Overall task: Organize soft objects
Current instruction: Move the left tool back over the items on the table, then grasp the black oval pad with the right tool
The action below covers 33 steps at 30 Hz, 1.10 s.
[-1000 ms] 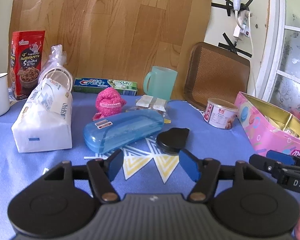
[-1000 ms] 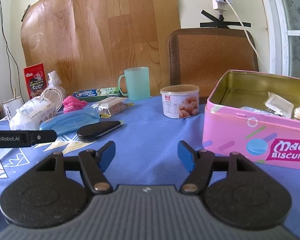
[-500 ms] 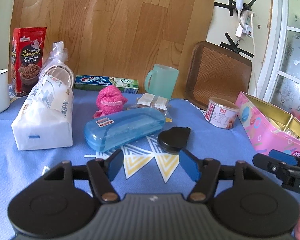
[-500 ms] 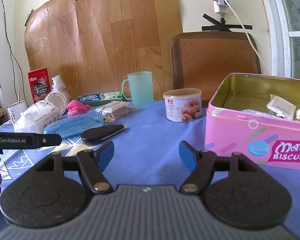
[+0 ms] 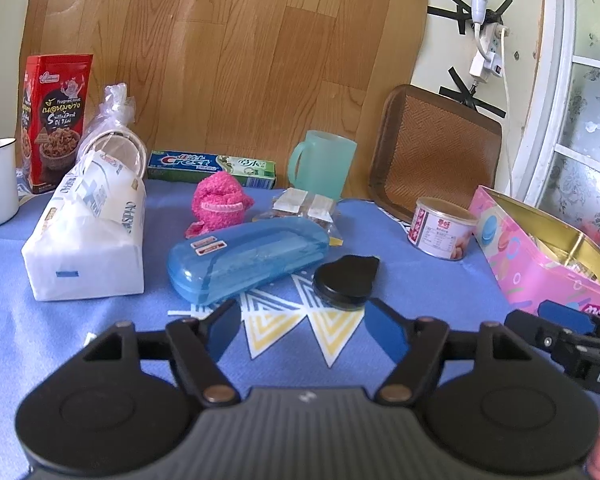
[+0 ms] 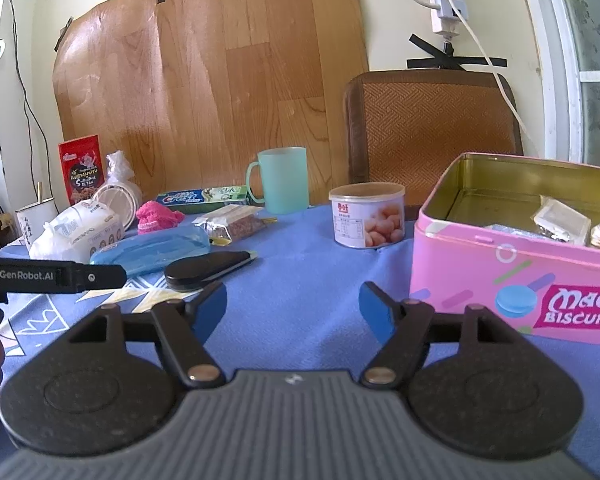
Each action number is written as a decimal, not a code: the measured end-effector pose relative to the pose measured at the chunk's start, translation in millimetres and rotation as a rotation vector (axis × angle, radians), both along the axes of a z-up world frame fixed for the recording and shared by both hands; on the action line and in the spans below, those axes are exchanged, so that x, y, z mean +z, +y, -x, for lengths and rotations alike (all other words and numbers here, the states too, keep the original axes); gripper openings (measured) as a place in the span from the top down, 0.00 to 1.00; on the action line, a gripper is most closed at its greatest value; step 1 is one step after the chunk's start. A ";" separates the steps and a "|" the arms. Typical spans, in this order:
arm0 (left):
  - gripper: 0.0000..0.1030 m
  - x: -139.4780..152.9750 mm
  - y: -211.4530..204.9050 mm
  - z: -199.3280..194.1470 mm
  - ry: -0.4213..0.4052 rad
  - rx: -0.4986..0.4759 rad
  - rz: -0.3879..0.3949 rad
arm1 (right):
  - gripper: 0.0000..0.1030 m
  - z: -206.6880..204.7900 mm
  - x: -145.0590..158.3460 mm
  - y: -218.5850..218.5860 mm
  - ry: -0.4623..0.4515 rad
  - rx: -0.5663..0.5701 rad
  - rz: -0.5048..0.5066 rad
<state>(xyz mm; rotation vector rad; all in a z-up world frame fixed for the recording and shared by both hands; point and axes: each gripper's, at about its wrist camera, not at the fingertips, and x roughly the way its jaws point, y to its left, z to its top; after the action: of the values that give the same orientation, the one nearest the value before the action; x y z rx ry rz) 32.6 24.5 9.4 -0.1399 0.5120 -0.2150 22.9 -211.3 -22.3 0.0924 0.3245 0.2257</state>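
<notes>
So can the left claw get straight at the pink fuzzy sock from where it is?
Probably not straight: the blue plastic case lies between the empty, opening left claw and the pink fuzzy sock; it would need to go over.

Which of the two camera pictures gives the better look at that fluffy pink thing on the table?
The left wrist view. There the fluffy pink thing sits near the middle, large enough to show its fuzzy texture, just behind the blue case. In the right wrist view it is small and far off to the left.
</notes>
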 end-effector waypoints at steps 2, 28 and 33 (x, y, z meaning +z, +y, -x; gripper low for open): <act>0.32 0.2 0.5 0.2 -0.001 -0.002 0.004 | 0.27 -0.4 0.0 0.2 0.003 0.000 0.001; 0.32 2.3 9.3 3.4 -0.019 0.002 0.063 | 0.27 -2.6 -1.5 1.6 0.026 -0.010 0.021; 0.32 3.4 12.4 4.4 -0.030 0.025 0.074 | 0.27 -7.6 -1.7 3.5 0.056 -0.020 0.039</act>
<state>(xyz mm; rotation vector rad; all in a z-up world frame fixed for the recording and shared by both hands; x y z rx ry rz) 28.2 36.9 12.8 -0.2147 0.4725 -0.2118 30.5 -207.7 -24.0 0.0638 0.3835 0.1970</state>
